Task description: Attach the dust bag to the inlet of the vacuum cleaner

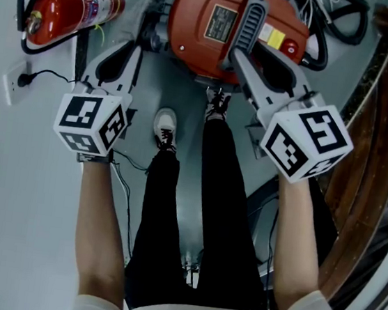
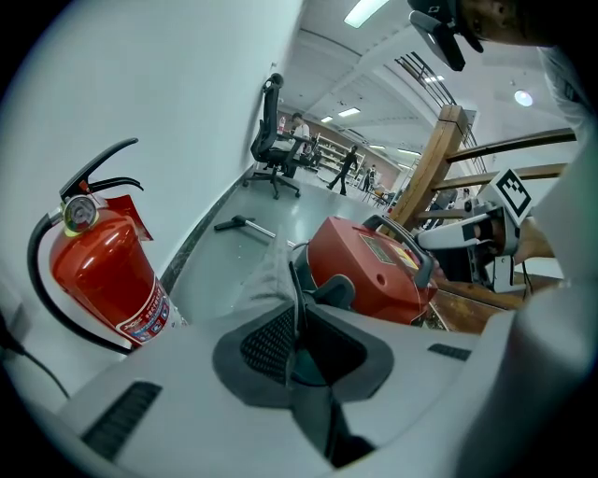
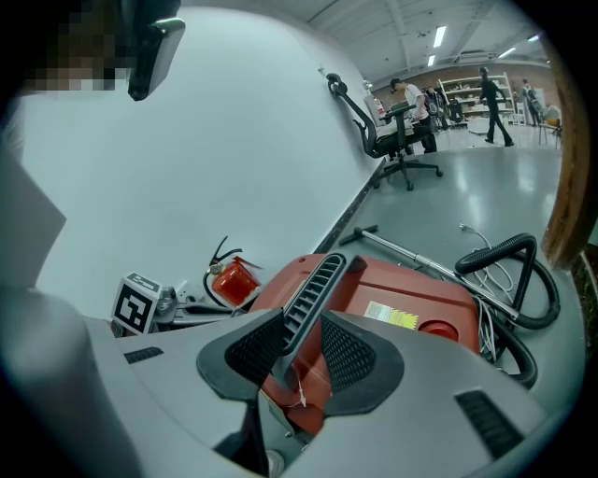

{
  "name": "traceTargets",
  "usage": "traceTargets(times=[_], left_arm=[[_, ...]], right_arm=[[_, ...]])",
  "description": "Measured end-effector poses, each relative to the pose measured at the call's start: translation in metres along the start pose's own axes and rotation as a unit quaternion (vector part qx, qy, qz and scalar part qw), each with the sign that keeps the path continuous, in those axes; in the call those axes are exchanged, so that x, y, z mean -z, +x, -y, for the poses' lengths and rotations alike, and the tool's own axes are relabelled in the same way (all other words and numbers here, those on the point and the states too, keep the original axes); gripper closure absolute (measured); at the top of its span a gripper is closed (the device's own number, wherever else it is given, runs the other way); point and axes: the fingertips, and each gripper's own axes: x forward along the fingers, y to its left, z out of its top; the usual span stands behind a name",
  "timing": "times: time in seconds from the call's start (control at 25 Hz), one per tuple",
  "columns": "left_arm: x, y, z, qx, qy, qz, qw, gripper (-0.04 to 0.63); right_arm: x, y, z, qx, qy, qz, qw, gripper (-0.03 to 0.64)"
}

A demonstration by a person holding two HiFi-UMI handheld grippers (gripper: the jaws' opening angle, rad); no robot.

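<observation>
The pale grey fabric dust bag (image 2: 266, 275) is pinched in your left gripper (image 2: 297, 322), whose jaws are pressed almost together on its thin edge. It is just left of the red canister vacuum cleaner (image 1: 196, 25), which sits on the grey floor (image 1: 186, 101). Your right gripper (image 3: 291, 345) has its jaws drawn in narrow around the vacuum's grey ribbed carry handle (image 3: 313, 289). Further left, a red fire extinguisher (image 1: 71, 13) sits by the white wall (image 1: 8, 184).

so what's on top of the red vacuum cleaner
A dark ribbed carry handle, a grey label, a yellow sticker and a round red button sit on the red plastic vacuum cleaner. The right gripper's jaws clamp the handle, covering its near end.
</observation>
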Motion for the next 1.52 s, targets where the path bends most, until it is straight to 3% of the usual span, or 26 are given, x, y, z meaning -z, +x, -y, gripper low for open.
traceTargets(times=[1.24, 1.52], left_arm=[[0.002, 0.003, 0.013, 0.045, 0.014, -0.016, 0.9987, 0.554], [0.002, 0.003, 0.015, 0.061, 0.031, -0.023, 0.9974, 0.552]], right_arm=[[0.000, 0.000, 0.000, 0.001, 0.001, 0.002, 1.000, 0.489], [0.000, 0.000, -0.001, -0.002, 0.001, 0.003, 1.000, 0.489]])
